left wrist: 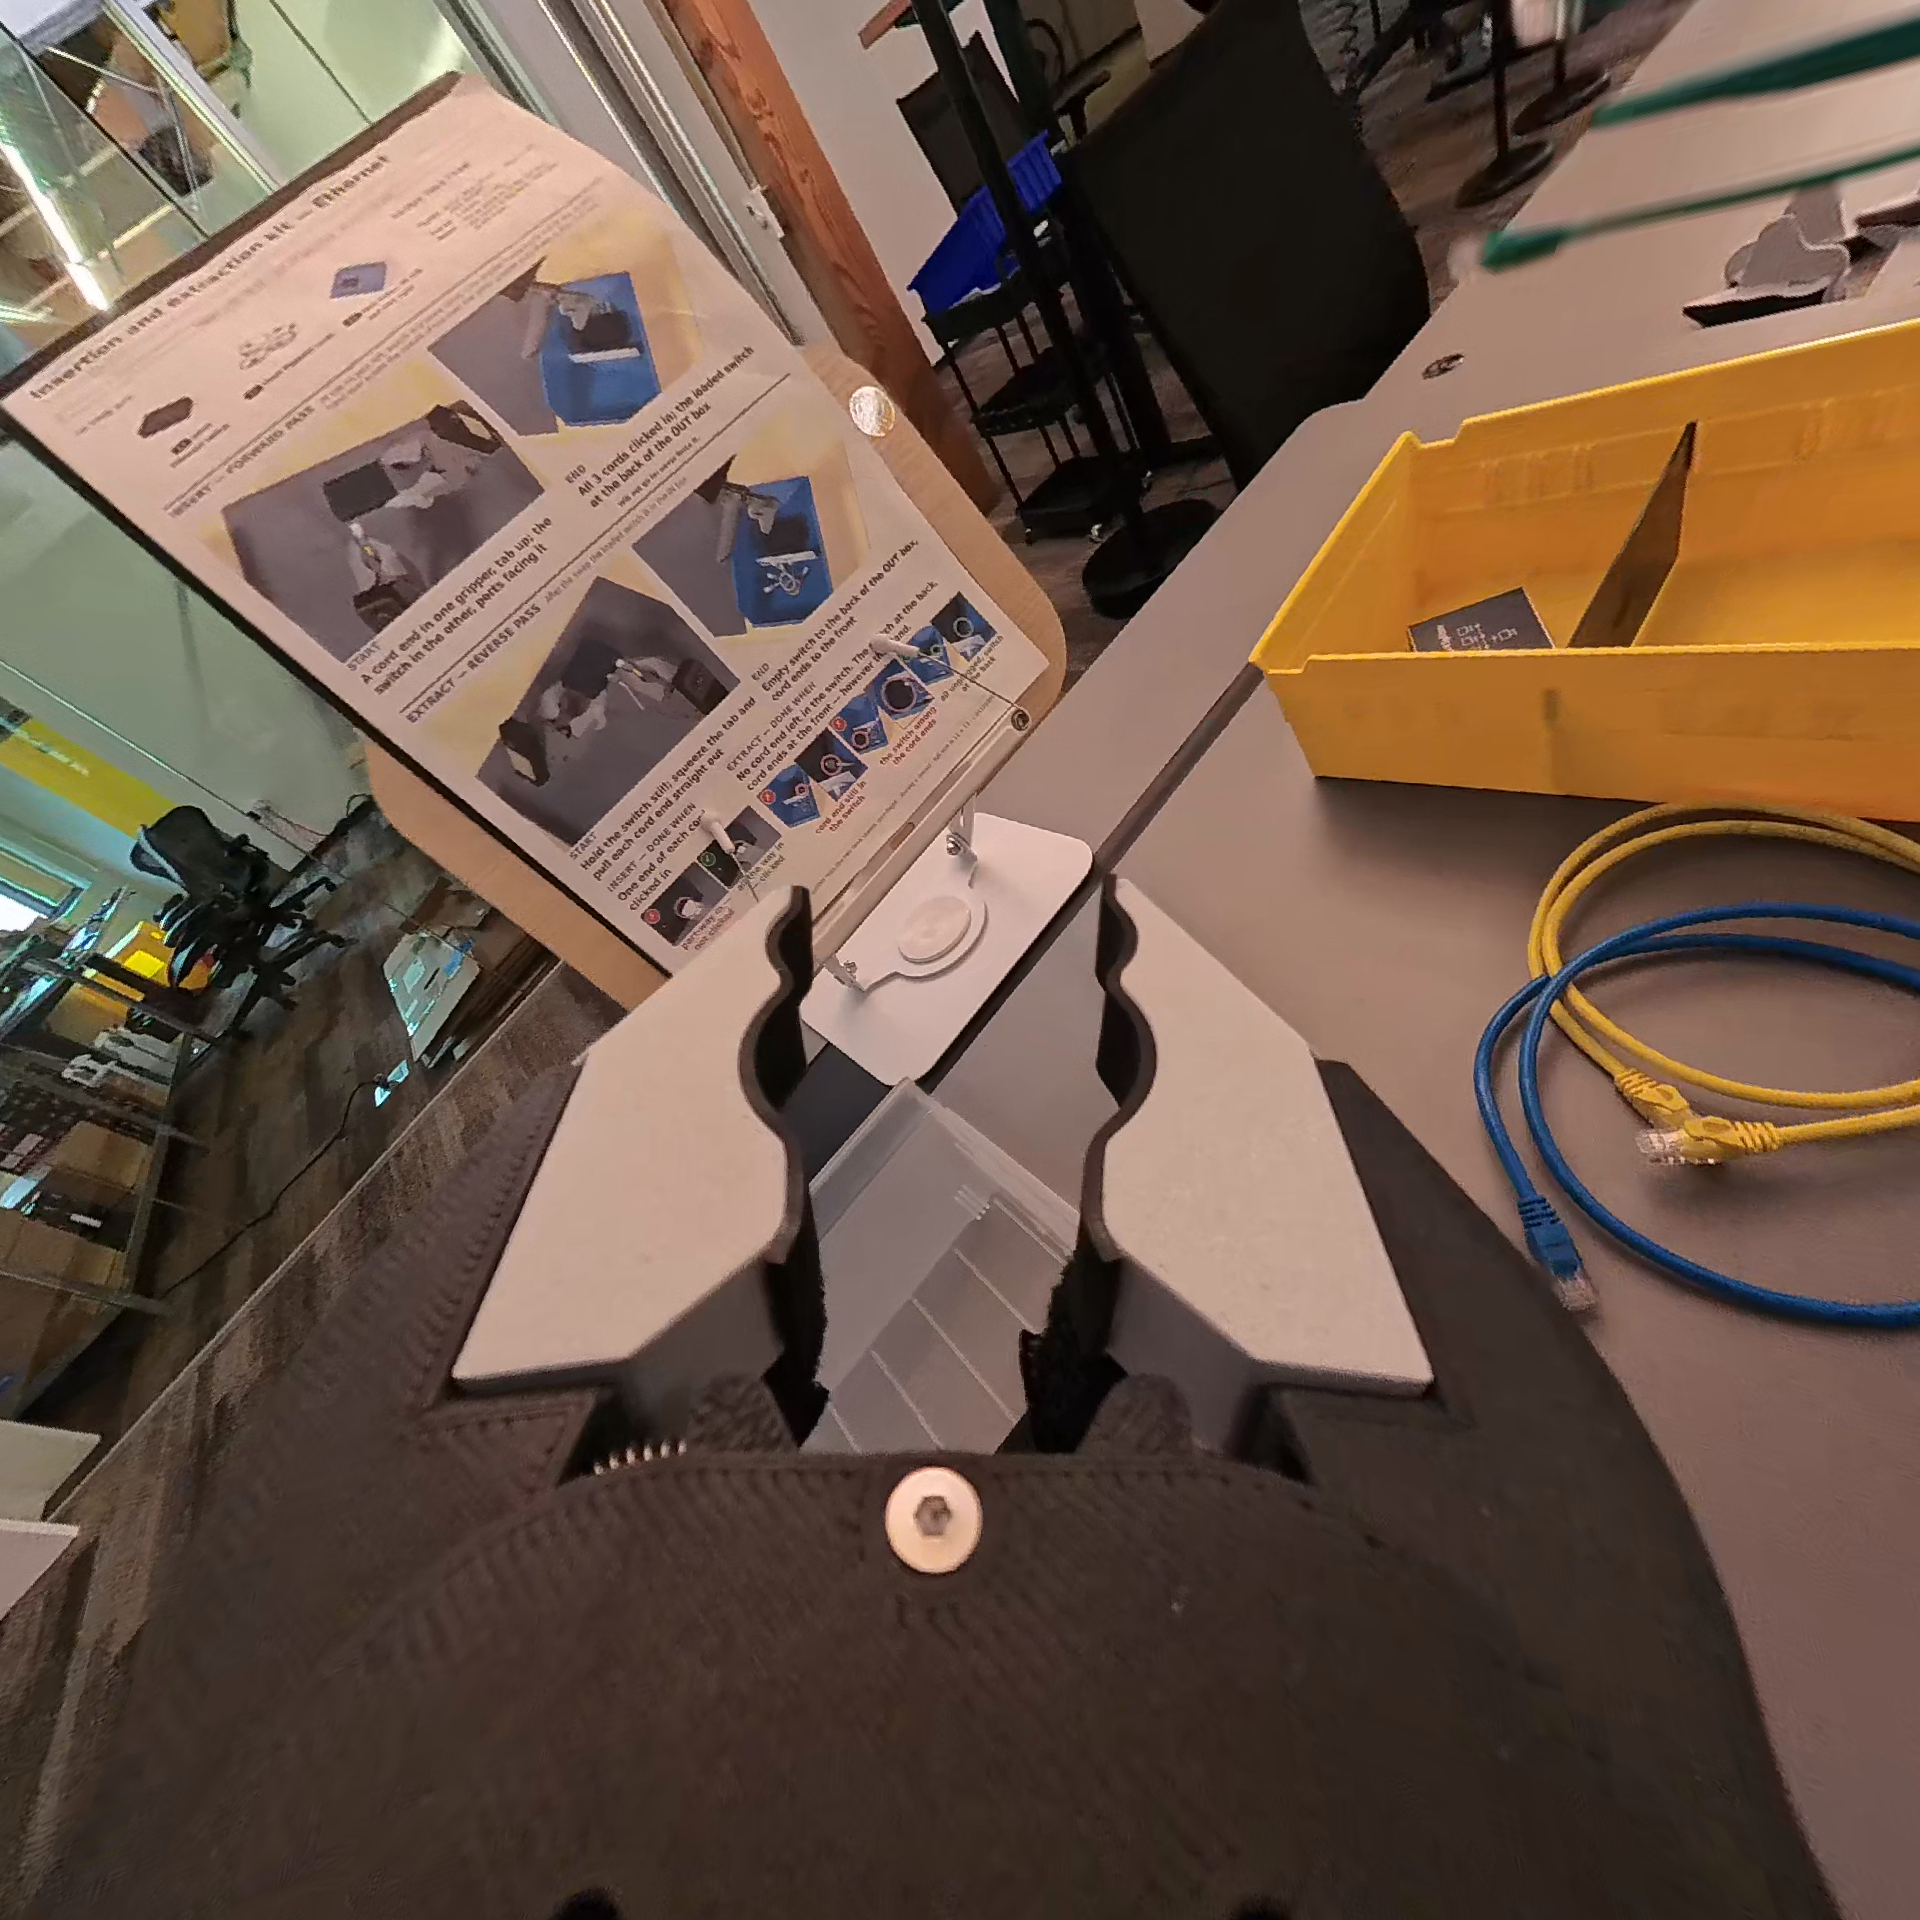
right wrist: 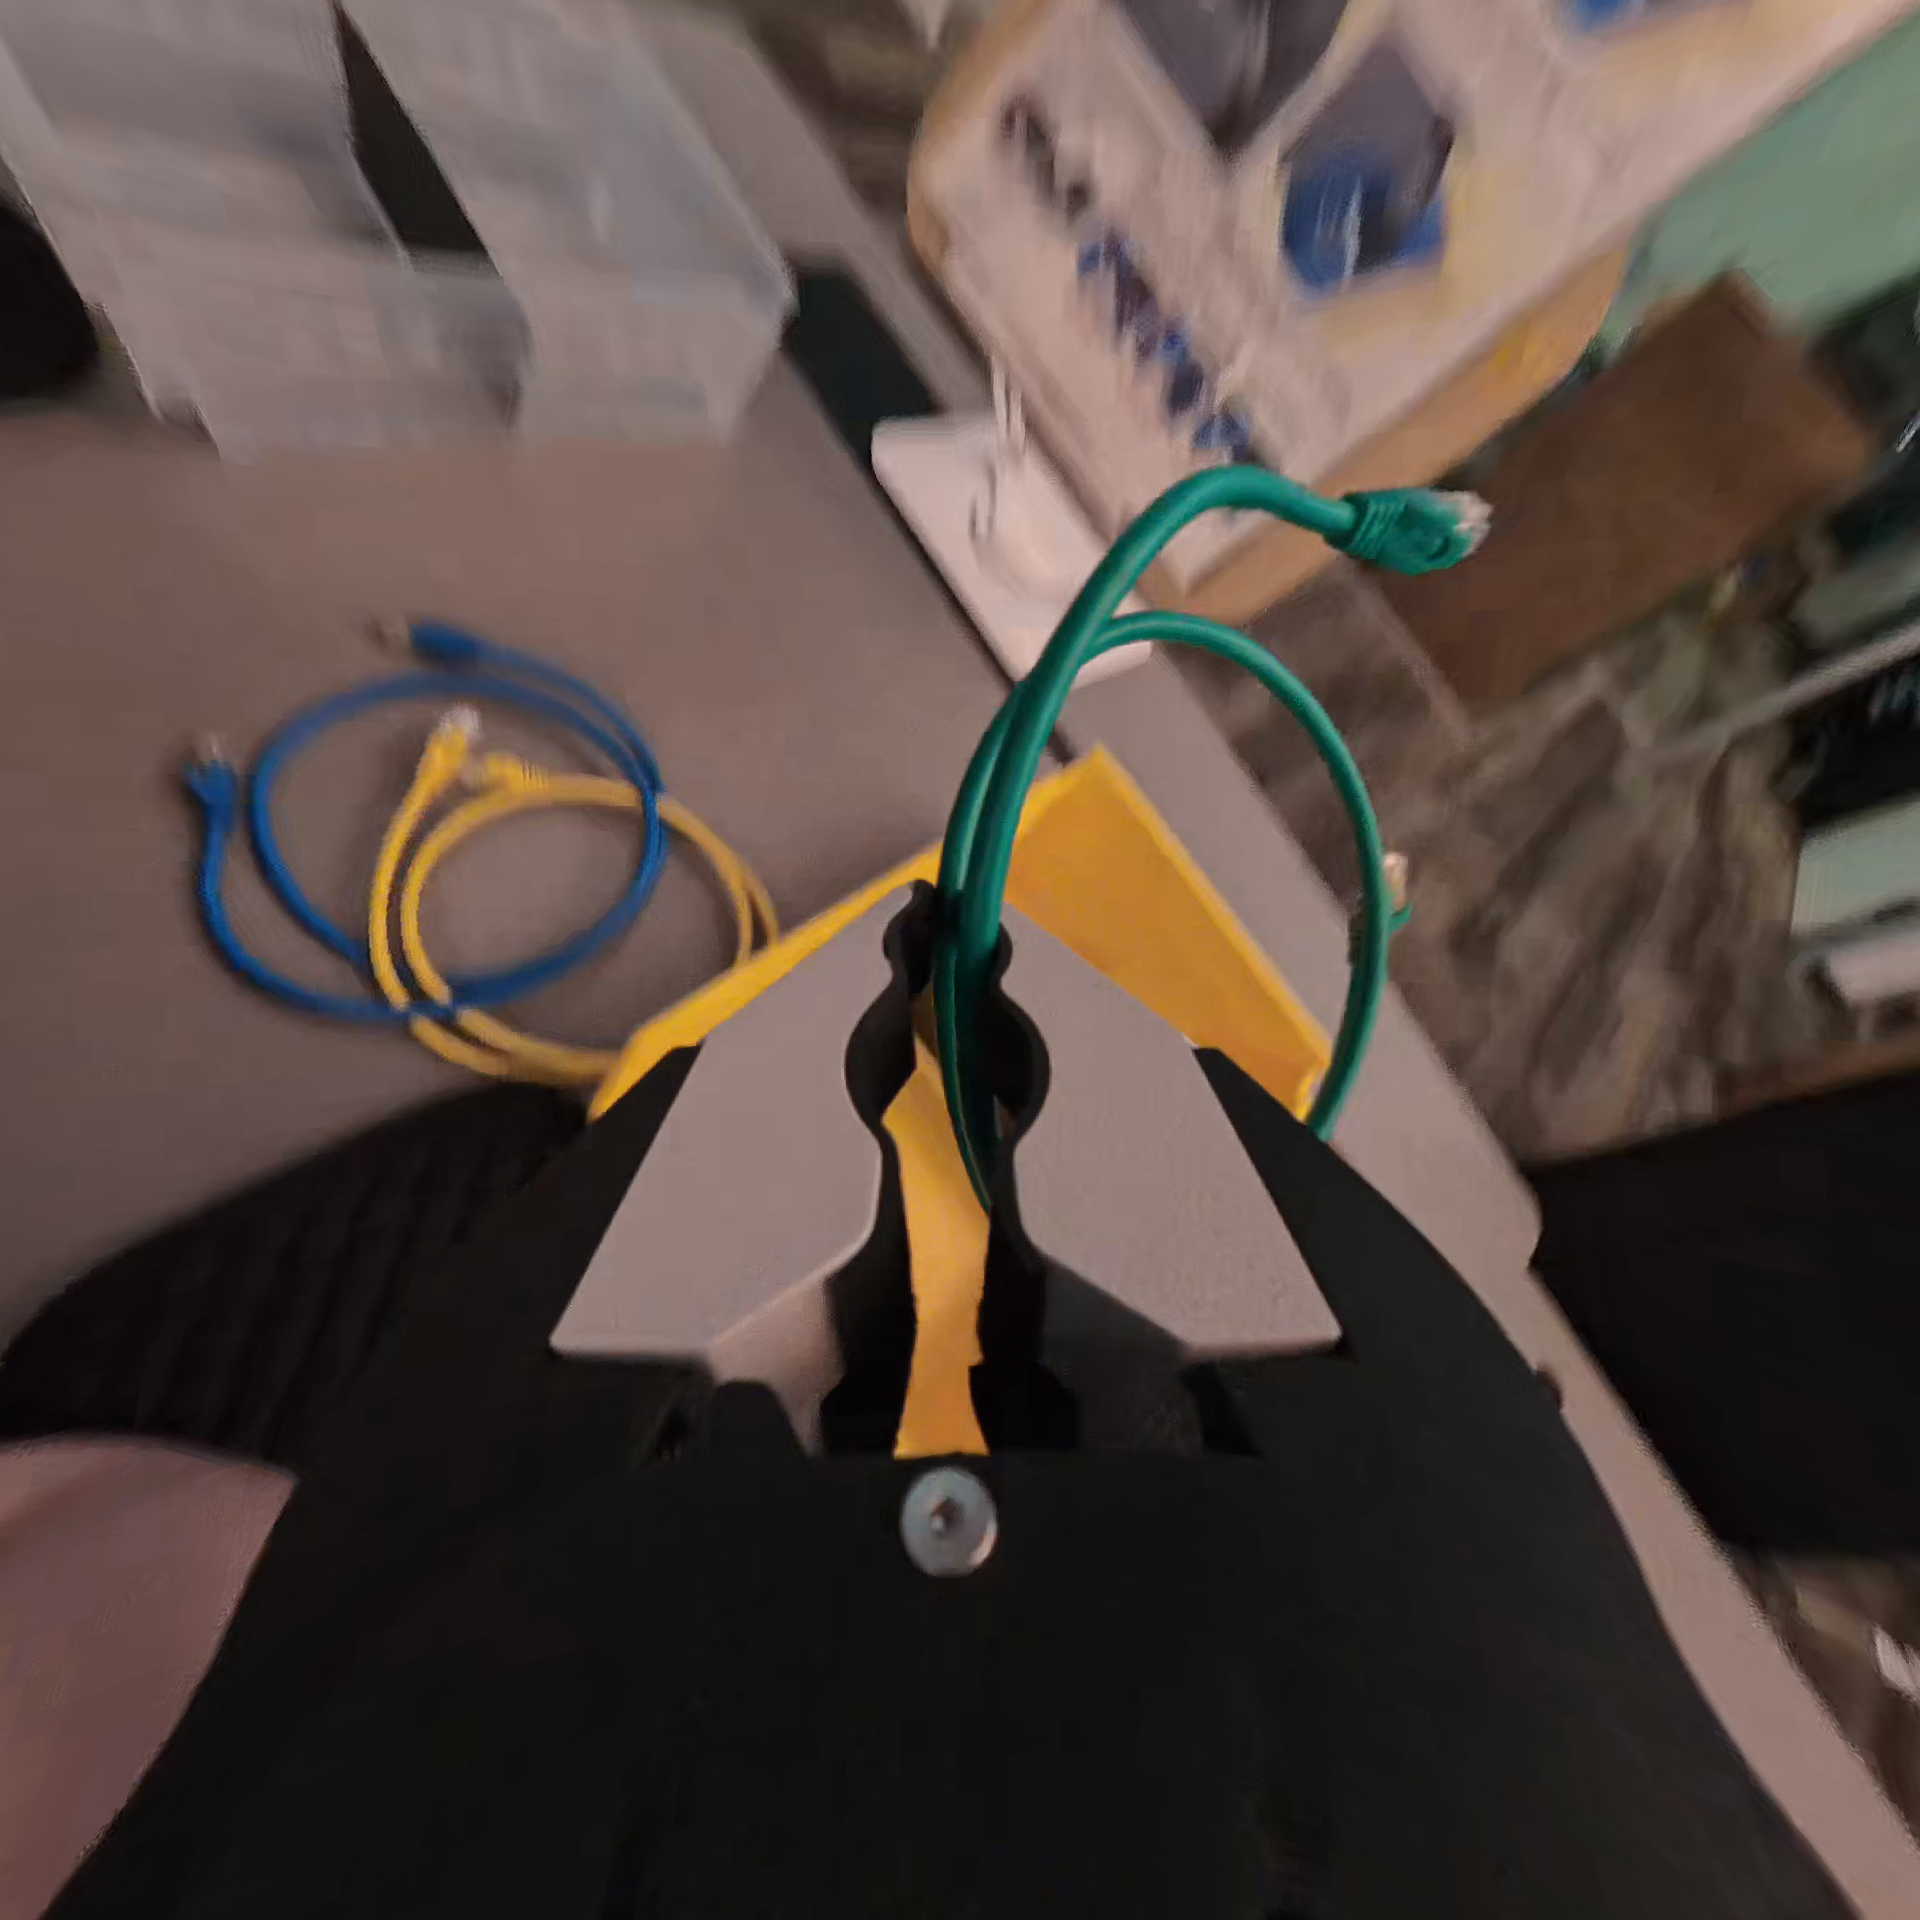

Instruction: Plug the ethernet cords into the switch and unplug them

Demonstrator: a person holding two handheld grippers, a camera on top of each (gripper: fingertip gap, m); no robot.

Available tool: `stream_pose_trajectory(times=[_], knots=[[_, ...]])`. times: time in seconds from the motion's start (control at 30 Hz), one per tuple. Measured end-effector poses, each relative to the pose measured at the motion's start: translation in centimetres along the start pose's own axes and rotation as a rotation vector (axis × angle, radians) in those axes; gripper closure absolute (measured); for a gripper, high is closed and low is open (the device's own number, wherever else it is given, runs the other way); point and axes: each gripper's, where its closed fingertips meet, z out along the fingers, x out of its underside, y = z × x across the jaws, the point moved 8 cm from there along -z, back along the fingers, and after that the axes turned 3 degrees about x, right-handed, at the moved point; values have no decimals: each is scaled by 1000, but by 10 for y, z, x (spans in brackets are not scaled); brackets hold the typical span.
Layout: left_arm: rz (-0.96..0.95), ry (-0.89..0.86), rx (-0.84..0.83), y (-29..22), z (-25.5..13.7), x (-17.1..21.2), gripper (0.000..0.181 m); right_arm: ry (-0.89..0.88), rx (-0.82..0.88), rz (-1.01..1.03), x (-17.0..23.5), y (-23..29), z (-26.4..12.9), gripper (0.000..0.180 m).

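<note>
My right gripper (right wrist: 956,935) is shut on a green ethernet cord (right wrist: 1091,613) near its fingertips. It holds the looped cord in the air above a corner of the yellow bin (right wrist: 1143,914). One green plug (right wrist: 1408,530) sticks out to the upper right. The green cord shows blurred at the top right of the left wrist view (left wrist: 1704,203). My left gripper (left wrist: 951,914) is open and empty. A blue cord (left wrist: 1496,1091) and a yellow cord (left wrist: 1558,914) lie coiled on the grey table. A small dark box (left wrist: 1481,632), perhaps the switch, lies in the yellow bin (left wrist: 1558,717).
An instruction sheet on a stand (left wrist: 520,468) stands at the table's edge ahead of my left gripper. A clear plastic bin (left wrist: 935,1247) lies below my left fingers. Clear bins (right wrist: 312,260) stand beyond the blue cord (right wrist: 644,831) and yellow cord (right wrist: 416,862). A black divider (left wrist: 1631,561) splits the yellow bin.
</note>
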Motion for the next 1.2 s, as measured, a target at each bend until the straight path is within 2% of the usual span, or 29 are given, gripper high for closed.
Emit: stream_pose_trajectory(times=[0.1, 0.3, 0.47, 0.6, 0.7, 0.9, 1.03, 1.2], knots=[[10, 10, 10, -3, 3, 0, 126, 208, -115, 52, 27, 7, 14, 176], [11, 20, 17, -6, 5, 0, 126, 500, -279, 147, 67, 17, 35, 176], [12, 28, 18, -5, 7, 1, 127, 538, -319, 193, 71, 25, 29, 175], [14, 39, 20, -6, 9, 3, 127, 530, -251, 175, 61, 33, 14, 175], [19, 44, 23, -8, 11, 2, 127, 599, -246, 136, 66, 38, 16, 176], [39, 52, 34, -13, 11, 0, 127, 708, -348, 119, 93, 18, 71, 175], [35, 41, 33, -13, 10, -1, 127, 732, -533, 124, 112, 22, 110, 175], [35, 39, 35, -12, 10, -1, 127, 823, -680, 168, 125, 35, 142, 172]])
